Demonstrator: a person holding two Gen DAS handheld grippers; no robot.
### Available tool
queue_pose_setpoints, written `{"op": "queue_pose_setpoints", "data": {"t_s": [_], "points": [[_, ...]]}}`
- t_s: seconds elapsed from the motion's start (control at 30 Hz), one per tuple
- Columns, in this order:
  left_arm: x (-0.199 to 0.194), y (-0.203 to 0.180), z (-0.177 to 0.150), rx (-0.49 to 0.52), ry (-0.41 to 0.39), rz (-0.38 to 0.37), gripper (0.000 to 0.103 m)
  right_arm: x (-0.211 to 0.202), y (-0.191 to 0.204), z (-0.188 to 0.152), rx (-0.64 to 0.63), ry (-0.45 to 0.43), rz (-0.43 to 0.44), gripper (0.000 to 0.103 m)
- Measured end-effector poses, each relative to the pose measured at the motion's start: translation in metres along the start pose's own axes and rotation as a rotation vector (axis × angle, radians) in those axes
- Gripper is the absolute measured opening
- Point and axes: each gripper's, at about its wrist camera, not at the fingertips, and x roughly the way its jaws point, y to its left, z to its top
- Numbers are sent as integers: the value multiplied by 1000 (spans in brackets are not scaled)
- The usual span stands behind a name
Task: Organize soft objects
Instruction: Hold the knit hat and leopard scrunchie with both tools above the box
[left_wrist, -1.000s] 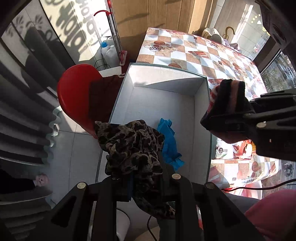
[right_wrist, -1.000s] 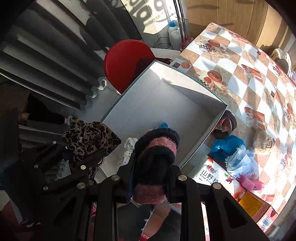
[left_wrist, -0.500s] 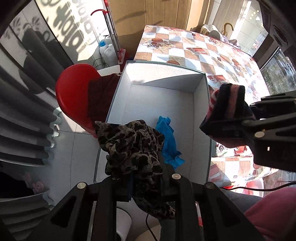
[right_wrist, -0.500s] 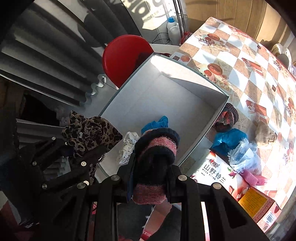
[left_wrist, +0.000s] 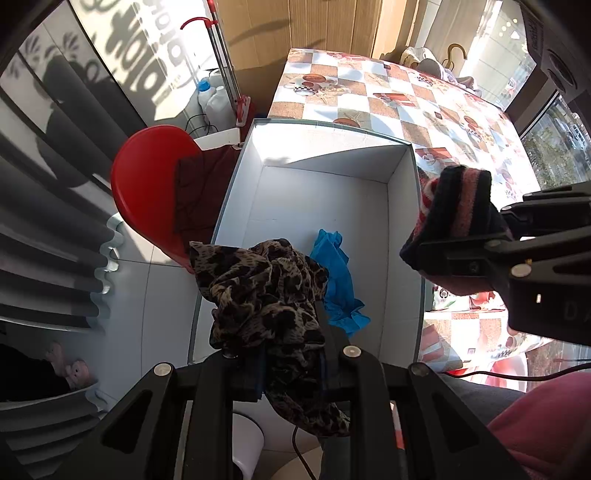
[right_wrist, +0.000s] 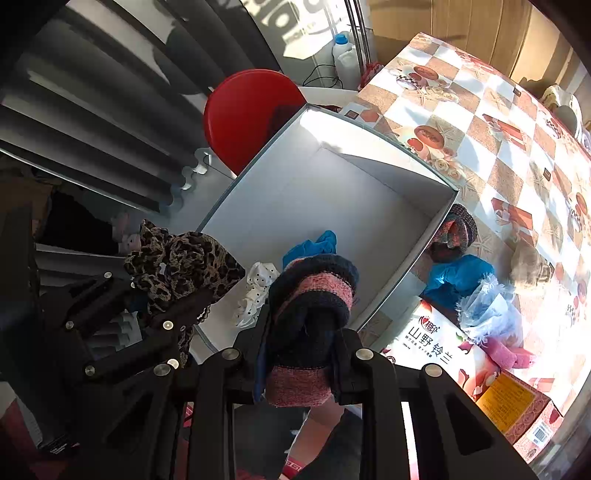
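Observation:
A white open box (left_wrist: 325, 192) (right_wrist: 332, 192) stands at the table's near corner. A blue cloth (left_wrist: 338, 280) (right_wrist: 310, 247) lies inside it, and a white dotted cloth (right_wrist: 255, 291) lies at its near end. My left gripper (left_wrist: 284, 350) (right_wrist: 177, 291) is shut on a leopard-print cloth (left_wrist: 266, 291) (right_wrist: 181, 258), held above the box's near left edge. My right gripper (right_wrist: 306, 332) (left_wrist: 447, 254) is shut on a dark blue and pink knitted item (right_wrist: 314, 295) (left_wrist: 458, 206), held above the box's near right edge.
A red stool (left_wrist: 147, 184) (right_wrist: 251, 107) with a dark cloth stands left of the box. On the checked tablecloth (right_wrist: 480, 122) right of the box lie a knitted hat (right_wrist: 456, 230), a blue cloth (right_wrist: 458, 277), a beige item (right_wrist: 528, 266), a pink cloth (right_wrist: 506, 354) and printed cartons (right_wrist: 443, 354).
Both grippers keep their holds. The views have shifted slightly; the box sits a little further from both cameras, as if both grippers rose or drew back.

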Motion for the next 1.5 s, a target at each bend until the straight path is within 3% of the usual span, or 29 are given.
{"op": "queue_pose_setpoints", "data": {"t_s": [1.5], "points": [[-1, -2, -2, 6, 1, 2, 22, -1, -1, -2, 2, 0, 4, 27]]}}
